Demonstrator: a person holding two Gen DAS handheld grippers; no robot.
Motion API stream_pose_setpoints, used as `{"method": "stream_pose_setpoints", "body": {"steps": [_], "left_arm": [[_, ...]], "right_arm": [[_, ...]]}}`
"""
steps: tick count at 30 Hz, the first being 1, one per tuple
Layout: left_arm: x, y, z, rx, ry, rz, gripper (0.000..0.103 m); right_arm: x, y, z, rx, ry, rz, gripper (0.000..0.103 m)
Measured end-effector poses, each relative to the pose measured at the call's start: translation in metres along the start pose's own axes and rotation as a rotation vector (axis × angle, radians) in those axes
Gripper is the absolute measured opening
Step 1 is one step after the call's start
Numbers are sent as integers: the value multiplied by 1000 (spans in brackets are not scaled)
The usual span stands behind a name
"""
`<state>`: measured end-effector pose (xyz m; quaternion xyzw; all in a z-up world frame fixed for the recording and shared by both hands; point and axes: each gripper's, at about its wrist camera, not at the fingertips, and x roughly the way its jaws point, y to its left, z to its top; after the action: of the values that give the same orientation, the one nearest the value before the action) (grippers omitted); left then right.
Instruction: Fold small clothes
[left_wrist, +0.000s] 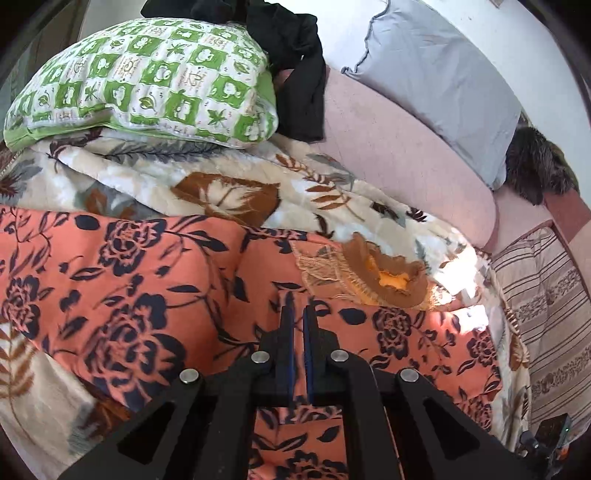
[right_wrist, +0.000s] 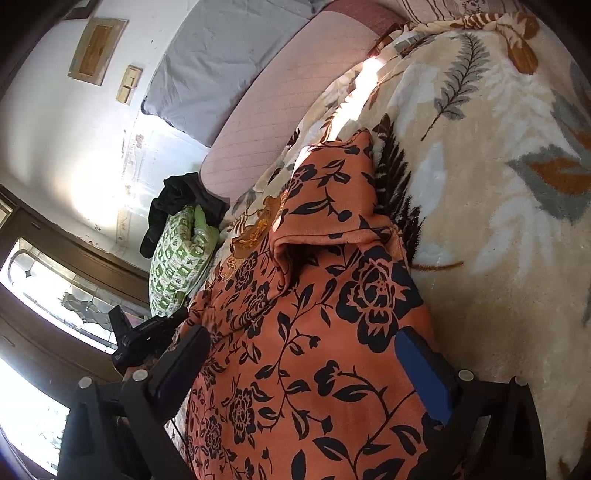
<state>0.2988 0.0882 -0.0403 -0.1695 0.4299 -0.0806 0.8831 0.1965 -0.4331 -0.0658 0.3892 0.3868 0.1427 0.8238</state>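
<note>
With our left gripper (left_wrist: 298, 306) clenched over the orange floral garment (left_wrist: 140, 280) and our right gripper (right_wrist: 306, 354) spread wide around it, we're mid-fold, next grabbing an edge.

Smooth matt orange floral cloth (right_wrist: 314, 350) lies on a fluffy plush blanket (right_wrist: 498, 221).

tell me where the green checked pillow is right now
The green checked pillow sits upper left in the left wrist view, atop the leaf-print blanket, with black clothing bunched against its right side.

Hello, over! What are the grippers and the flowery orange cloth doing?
Left hand-held gripper shut, holding nothing seen. Right hand-held gripper open, straddling orange floral garment. Garment partly folded on leaf blanket.
</note>
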Motion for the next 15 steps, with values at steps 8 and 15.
{"method": "stream_pose_setpoints", "body": {"steps": [8,15], "left_arm": [[-1,-12,-16,49,82,-111,32],[35,-21,-26,33,177,-101,74]], "right_arm": [[-5,8,0,-32,-32,11,102],[-3,9,0,-31,-35,7,102]]}}
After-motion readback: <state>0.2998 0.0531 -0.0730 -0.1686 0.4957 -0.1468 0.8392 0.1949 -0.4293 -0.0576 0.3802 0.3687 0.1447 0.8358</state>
